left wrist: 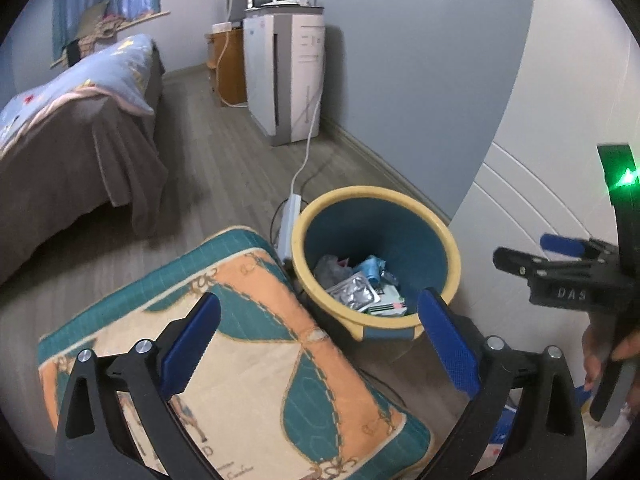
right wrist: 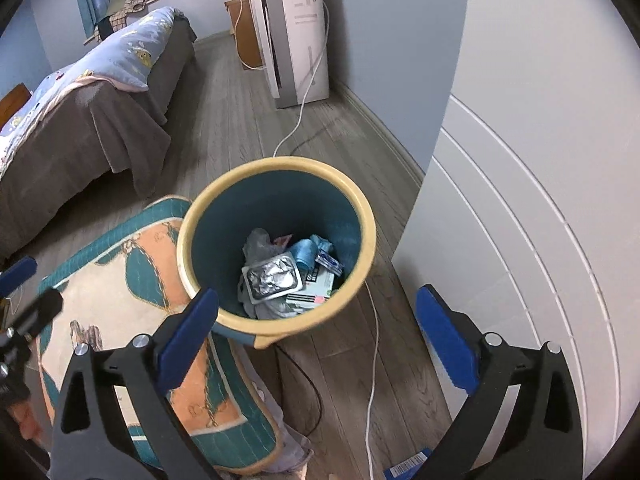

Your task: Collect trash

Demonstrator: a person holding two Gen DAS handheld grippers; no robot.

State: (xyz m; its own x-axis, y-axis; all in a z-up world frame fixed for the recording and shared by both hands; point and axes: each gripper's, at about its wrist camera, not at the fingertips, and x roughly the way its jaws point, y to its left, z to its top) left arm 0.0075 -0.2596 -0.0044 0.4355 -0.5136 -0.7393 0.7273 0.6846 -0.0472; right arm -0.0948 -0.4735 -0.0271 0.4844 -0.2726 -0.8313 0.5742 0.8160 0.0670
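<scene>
Trash [right wrist: 280, 276] already lies in the bin [right wrist: 372, 224] on the floor beside the cushion [right wrist: 120, 280], so your left gripper [left wrist: 316, 344] and right gripper [right wrist: 316, 340] hang above it with jaws apart, holding nothing.

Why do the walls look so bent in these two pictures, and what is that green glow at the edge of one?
Left wrist view: the fisheye lens bows the white door panel and darkens the corners; the green glow is a light on the other hand-held gripper, flaring. Right wrist view: same curved distortion; the trash bin looks sharp, the floor beyond it slightly smeared, lit by soft daylight without hard shadows.
</scene>
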